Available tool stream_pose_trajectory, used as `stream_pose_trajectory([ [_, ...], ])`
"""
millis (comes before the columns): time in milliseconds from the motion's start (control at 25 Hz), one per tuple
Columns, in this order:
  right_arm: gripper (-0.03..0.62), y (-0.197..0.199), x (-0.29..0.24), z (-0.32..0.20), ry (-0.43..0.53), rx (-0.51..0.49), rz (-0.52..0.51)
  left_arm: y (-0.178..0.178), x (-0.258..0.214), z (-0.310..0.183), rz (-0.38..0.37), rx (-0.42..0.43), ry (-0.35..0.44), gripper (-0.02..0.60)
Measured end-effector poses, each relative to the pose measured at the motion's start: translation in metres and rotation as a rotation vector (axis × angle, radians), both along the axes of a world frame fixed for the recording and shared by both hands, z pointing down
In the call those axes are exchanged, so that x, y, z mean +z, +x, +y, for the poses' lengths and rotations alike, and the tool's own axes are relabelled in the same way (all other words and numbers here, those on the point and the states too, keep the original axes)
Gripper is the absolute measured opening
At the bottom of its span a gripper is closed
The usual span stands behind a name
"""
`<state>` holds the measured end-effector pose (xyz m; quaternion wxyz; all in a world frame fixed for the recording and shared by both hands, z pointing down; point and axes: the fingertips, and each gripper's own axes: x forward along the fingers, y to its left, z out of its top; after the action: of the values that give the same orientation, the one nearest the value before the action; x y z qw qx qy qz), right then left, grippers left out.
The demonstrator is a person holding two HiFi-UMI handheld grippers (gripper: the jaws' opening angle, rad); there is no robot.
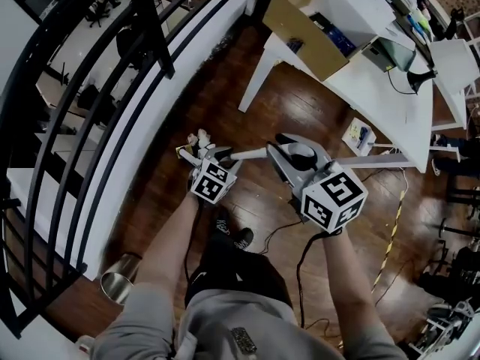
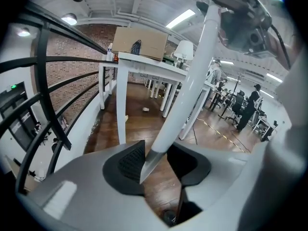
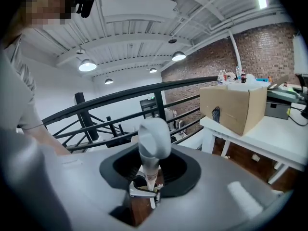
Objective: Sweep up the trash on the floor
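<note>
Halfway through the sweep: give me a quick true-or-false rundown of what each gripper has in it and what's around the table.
1. The left gripper has a white pole between its jaws. True.
2. The right gripper is empty. False: a grey handle stands between its jaws.
3. The cardboard box lies on the floor. False: it sits on the white table.
4. Small pale scraps lie on the wooden floor near the table's legs. True.
5. A shiny metal bin stands by the black railing. True.
</note>
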<state>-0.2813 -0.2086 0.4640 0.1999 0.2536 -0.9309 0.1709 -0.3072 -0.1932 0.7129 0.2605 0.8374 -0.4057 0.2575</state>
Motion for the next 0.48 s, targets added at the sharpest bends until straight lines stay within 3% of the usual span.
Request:
stream_pose_trajectory([
  [240,0.095,0.026,-0.045,-0.011,0.004,0.040,-0.051,0.016,-0.049,-0.002,-0.014,0.041,0.015,0.143],
  [480,0.095,0.104,-0.087,-0.015,0.049,0.106,-0.091,0.089,-0.091,-0.009,-0.035,0.130,0.058,0.140],
])
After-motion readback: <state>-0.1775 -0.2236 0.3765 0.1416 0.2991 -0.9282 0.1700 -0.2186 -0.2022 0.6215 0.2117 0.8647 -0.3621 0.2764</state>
